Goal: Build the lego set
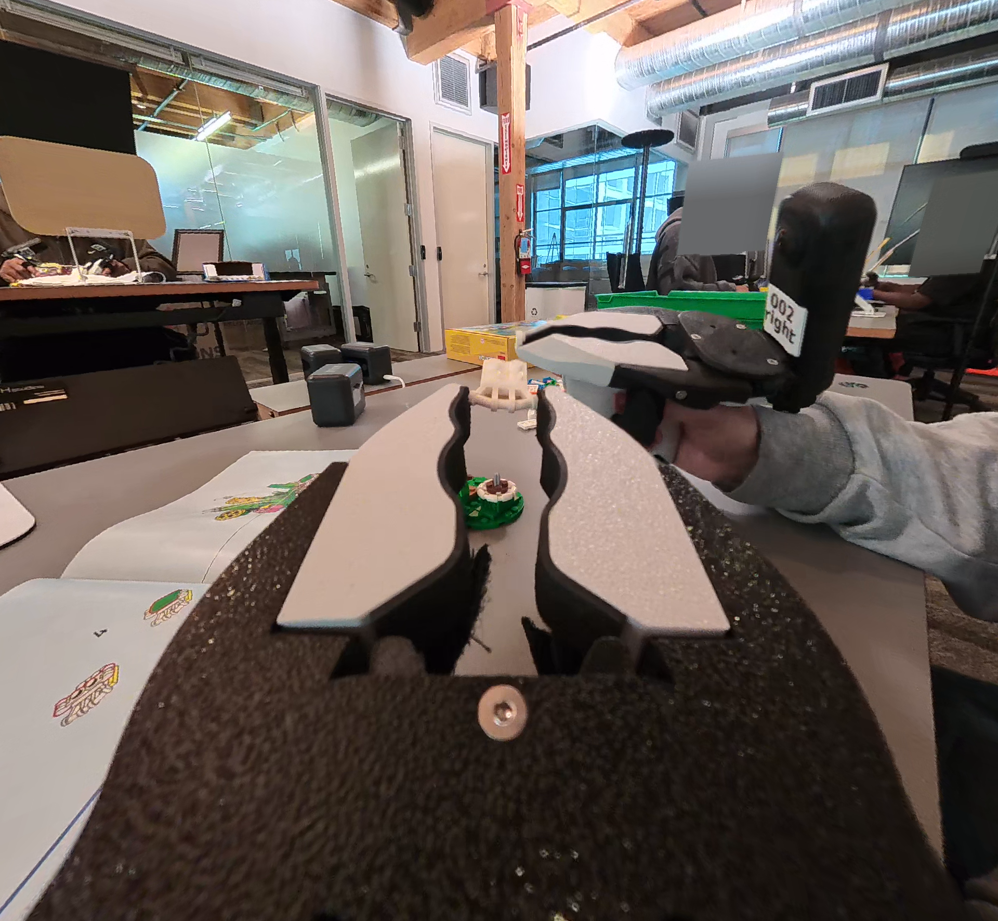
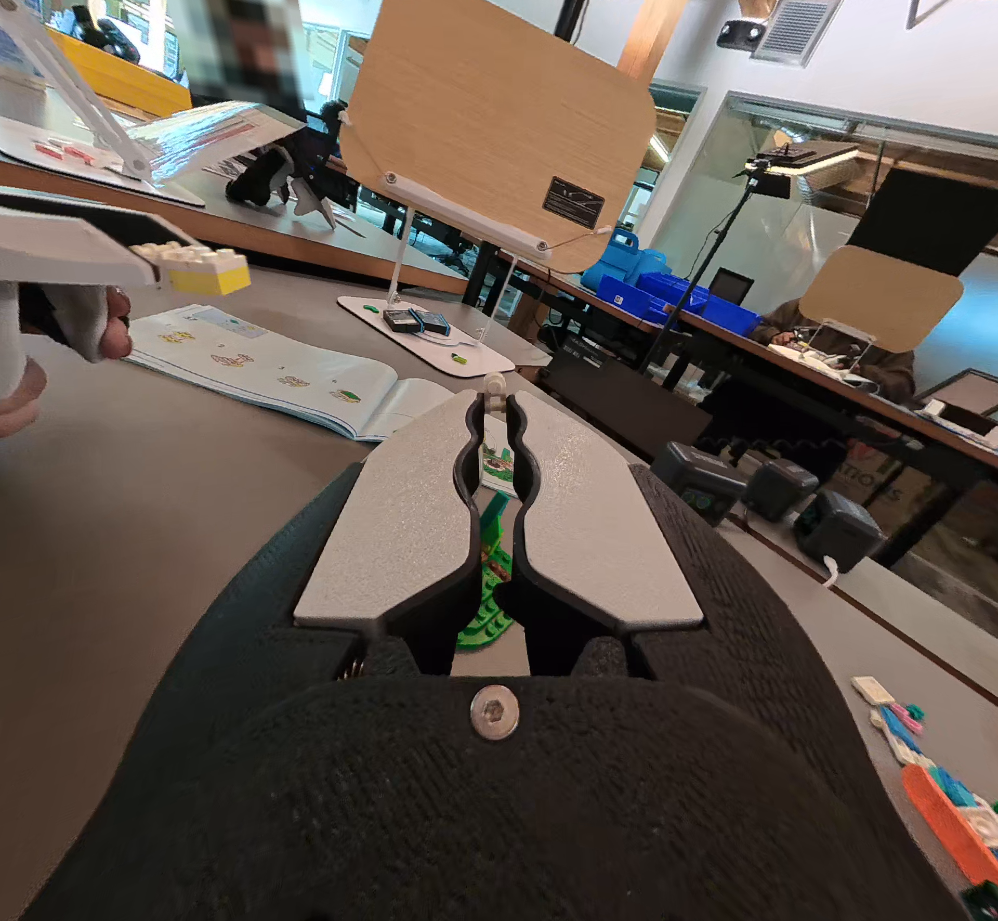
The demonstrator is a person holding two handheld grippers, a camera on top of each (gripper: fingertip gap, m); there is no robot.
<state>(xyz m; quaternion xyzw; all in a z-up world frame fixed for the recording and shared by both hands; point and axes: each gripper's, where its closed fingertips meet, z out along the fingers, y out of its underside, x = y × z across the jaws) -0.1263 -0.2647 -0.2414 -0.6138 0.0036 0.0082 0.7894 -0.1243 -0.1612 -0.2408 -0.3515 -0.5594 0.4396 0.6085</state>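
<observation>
Grey desk (image 1: 162,473): left tool (image 1: 499,400) clamps white-yellow brick assembly (image 1: 499,382); right tool (image 2: 494,400) pinches small white piece (image 2: 494,387); green base (image 1: 491,503) at 6 o'clock below.

Round base (image 1: 490,506): I see it on the worktop (image 1: 135,468), centre frame, between my left gripper's fingers (image 1: 389,506).
Booklet (image 1: 178,527): lying open on the worktop, left of the base.
Held assembly (image 1: 499,382): at my left fingertips, above the worktop.
Right gripper (image 1: 526,346): right of centre, just beside the assembly.
Box (image 1: 480,344): behind the assembly.
Loose pieces (image 2: 929,754): lower right of the right wrist view, on the worktop.
</observation>
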